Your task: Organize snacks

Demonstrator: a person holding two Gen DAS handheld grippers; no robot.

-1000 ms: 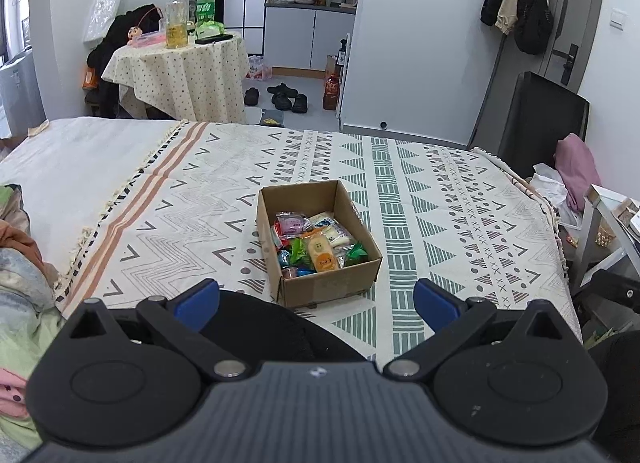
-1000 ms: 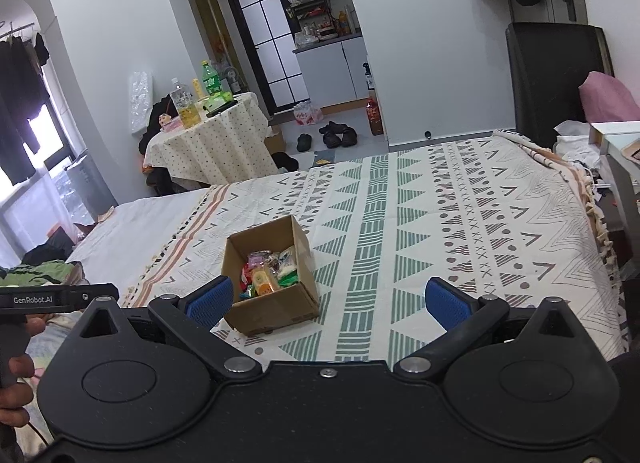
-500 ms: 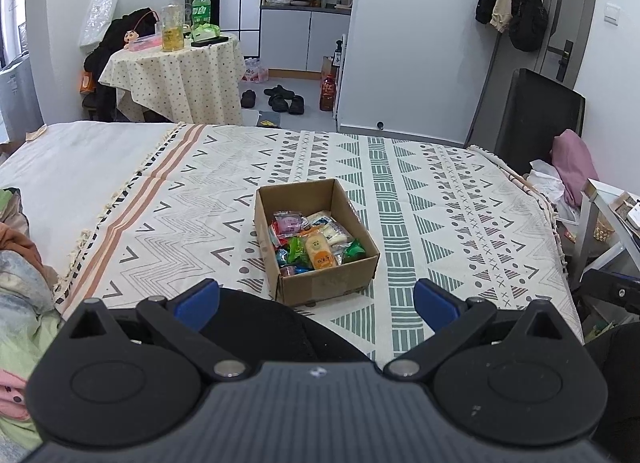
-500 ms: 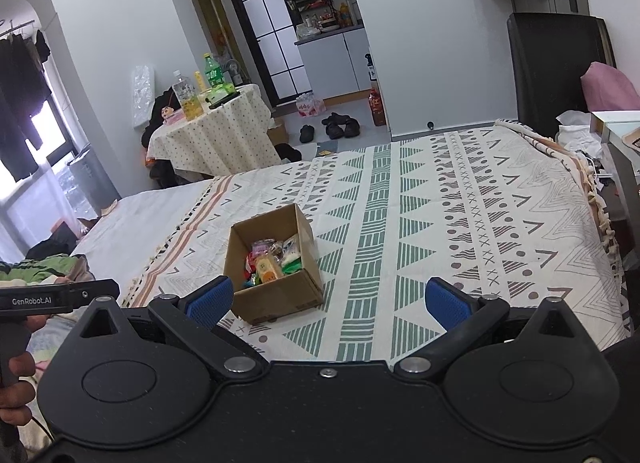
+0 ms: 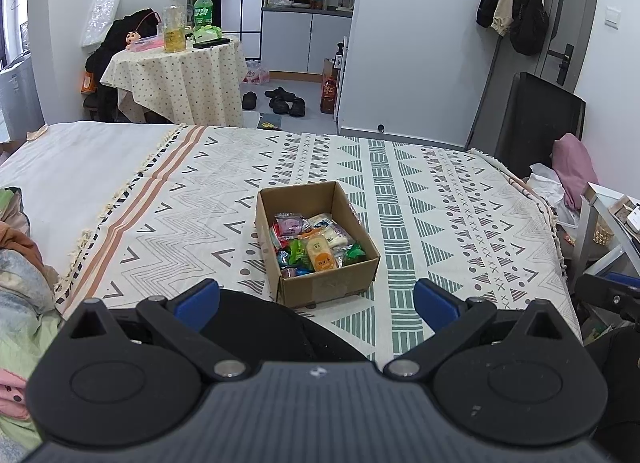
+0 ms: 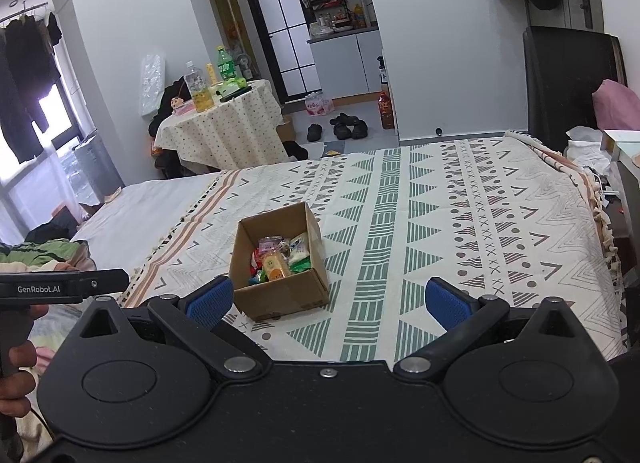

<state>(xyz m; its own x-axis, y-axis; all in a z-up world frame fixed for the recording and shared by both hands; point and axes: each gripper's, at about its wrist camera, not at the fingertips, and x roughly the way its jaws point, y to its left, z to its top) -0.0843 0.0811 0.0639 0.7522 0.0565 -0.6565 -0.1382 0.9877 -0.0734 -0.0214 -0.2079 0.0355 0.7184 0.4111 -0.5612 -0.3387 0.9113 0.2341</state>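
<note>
An open cardboard box (image 5: pixel 332 286) stands on the patterned bedspread (image 5: pixel 440 223) near its front edge. It holds several wrapped snacks (image 5: pixel 316 245), among them an orange-and-cream pack and green and pink wrappers. The box also shows in the right wrist view (image 6: pixel 280 295), with the snacks (image 6: pixel 280 257) inside. My left gripper (image 5: pixel 316 301) is open and empty, just in front of the box. My right gripper (image 6: pixel 328 301) is open and empty, with the box near its left finger. The left gripper's body (image 6: pixel 60 287) shows at the left of the right wrist view.
Clothes (image 5: pixel 20 263) lie piled at the bed's left. A round table (image 5: pixel 176 71) with bottles stands beyond the bed. A black chair (image 5: pixel 532 123) and a pink cushion (image 5: pixel 576 167) are at the right, with a side shelf (image 5: pixel 616 215) beside the bed.
Both views have shifted slightly: the box sits a little lower and nearer in the frames. Both grippers stay open and empty.
</note>
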